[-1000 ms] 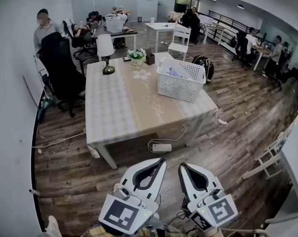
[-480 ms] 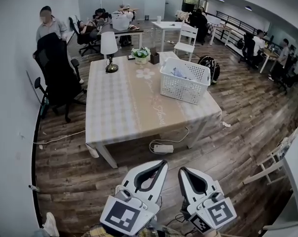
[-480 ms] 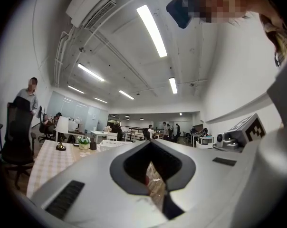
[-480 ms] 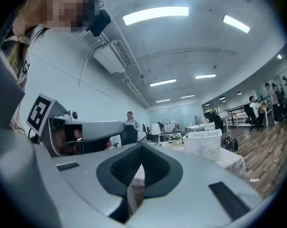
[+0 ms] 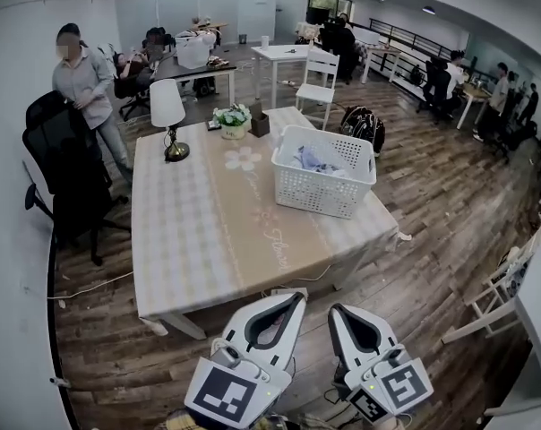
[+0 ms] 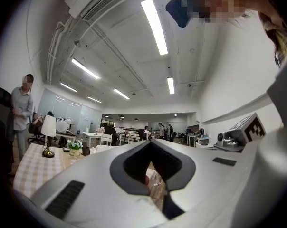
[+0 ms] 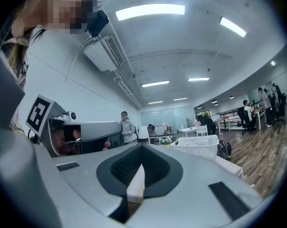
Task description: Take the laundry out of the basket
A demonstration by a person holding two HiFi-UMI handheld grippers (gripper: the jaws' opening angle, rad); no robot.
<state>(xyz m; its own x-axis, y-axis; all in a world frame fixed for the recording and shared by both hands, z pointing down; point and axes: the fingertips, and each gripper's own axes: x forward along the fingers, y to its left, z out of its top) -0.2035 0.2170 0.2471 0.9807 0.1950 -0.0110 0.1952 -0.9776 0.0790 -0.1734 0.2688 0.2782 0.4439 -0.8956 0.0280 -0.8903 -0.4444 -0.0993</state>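
Note:
A white plastic laundry basket (image 5: 322,189) stands on the right side of the checked table (image 5: 199,240), with pale laundry (image 5: 311,159) lying inside it. The basket (image 7: 200,146) also shows in the right gripper view. Both grippers hang low in the head view, well short of the table's near edge. My left gripper (image 5: 297,296) is shut with nothing in it, and my right gripper (image 5: 333,310) beside it is shut and empty too.
A table lamp (image 5: 168,115), a small flower pot (image 5: 233,119) and a dark box (image 5: 259,122) stand at the table's far end. A black office chair (image 5: 69,182) and a person (image 5: 84,88) are at the left. A backpack (image 5: 362,125) lies beyond the basket.
The view has closed in on the table, which now sits lower and larger in the head view. Both grippers keep their place and stay shut.

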